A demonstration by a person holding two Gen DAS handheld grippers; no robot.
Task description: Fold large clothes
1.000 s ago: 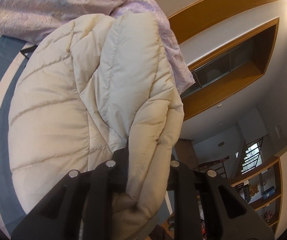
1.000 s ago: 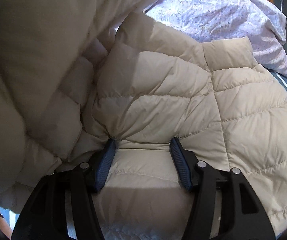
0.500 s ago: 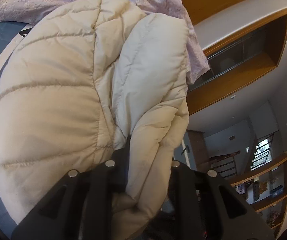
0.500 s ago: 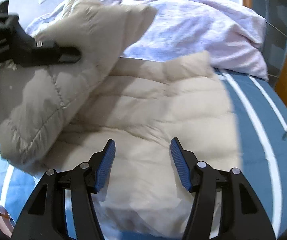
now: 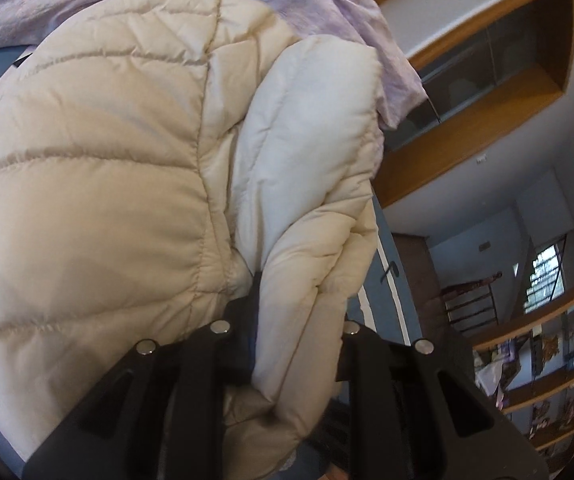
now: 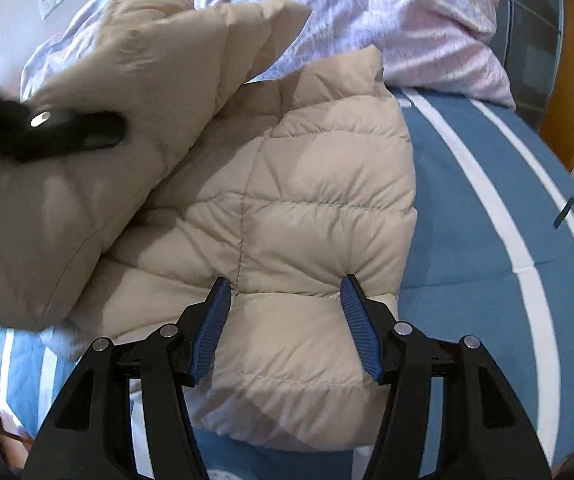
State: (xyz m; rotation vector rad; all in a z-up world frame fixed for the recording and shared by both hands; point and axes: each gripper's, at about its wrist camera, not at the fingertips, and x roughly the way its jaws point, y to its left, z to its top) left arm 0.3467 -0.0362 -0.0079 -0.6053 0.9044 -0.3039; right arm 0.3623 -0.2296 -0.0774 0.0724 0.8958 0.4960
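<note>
A: Where do we stand with the puffer jacket (image 6: 311, 208)?

B: Partway, we'd judge. Most of it lies flat on the blue striped bed (image 6: 487, 240), its top edge against the lilac duvet (image 6: 387, 12). One section, which looks like a sleeve or a side panel, is lifted and hangs over the left part of the body, pinched in our left claw (image 5: 299, 316).

A: So the left claw is pressed onto fabric?

B: Yes, clamped on a thick bunch of quilting, with the fingers nearly together. In the right wrist view it shows as a dark, blurred shape gripping the raised flap.

A: And the right claw (image 6: 287, 312)?

B: Spread, with nothing between the blue pads (image 6: 211, 328). It hovers above the jacket's near hem. Whether the tips brush the cloth, we cannot tell.

A: What is left to do?

B: We reckon the raised section must be laid across the body, then probably the other side and a final fold in half. None of that is finished.

A: Anything we cannot make out?

B: Plenty. The lifted flap hides the jacket's left part, so we cannot say whether a sleeve is already tucked there. The collar end is lost against the duvet, and the near hem is cut off behind the right claw. In the left view the jacket fills the frame, so the bed beneath it barely shows.
</note>
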